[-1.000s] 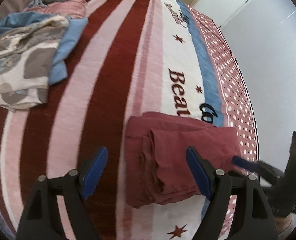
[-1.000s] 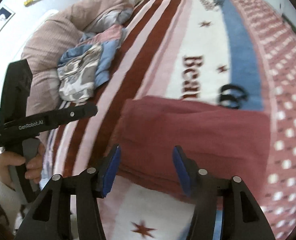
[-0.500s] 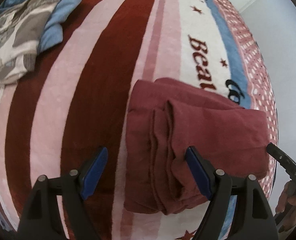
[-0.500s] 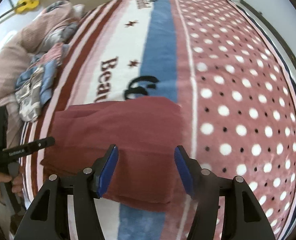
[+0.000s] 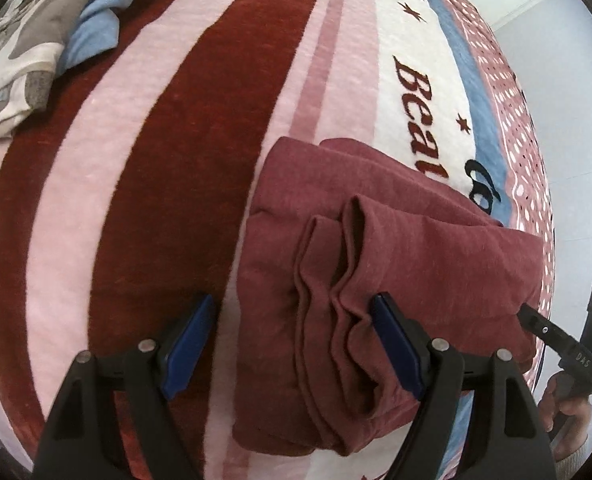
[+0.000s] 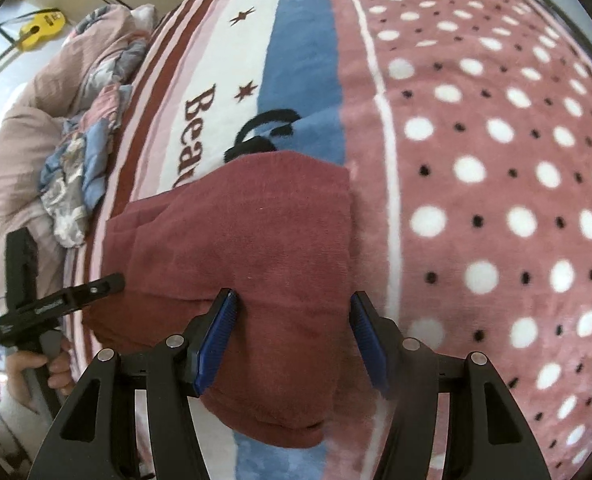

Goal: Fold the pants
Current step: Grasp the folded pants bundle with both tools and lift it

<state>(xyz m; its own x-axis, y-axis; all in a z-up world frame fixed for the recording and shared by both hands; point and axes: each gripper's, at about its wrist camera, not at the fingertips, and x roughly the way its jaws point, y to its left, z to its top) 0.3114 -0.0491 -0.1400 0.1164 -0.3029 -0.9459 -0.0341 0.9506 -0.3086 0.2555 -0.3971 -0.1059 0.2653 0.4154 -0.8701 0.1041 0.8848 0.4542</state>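
Folded maroon cotton pants (image 5: pixel 396 240) are lying on the striped fleece bed blanket (image 5: pixel 143 160), long axis nine-to-three, left claw (image 5: pixel 291 332) gaping wide at the layered end, right claw (image 6: pixel 291 336) half-open, empty, straddling the opposite end.

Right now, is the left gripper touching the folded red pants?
Cannot tell. In the left wrist view the left gripper stands open across the pants edge, but neither view shows plainly whether the pads press the cloth.

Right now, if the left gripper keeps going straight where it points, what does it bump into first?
Probably the pants. The open left gripper points steeply down at their stacked folded edges, which lie between its fingers, with the blanket beneath. How much gap remains is unclear.
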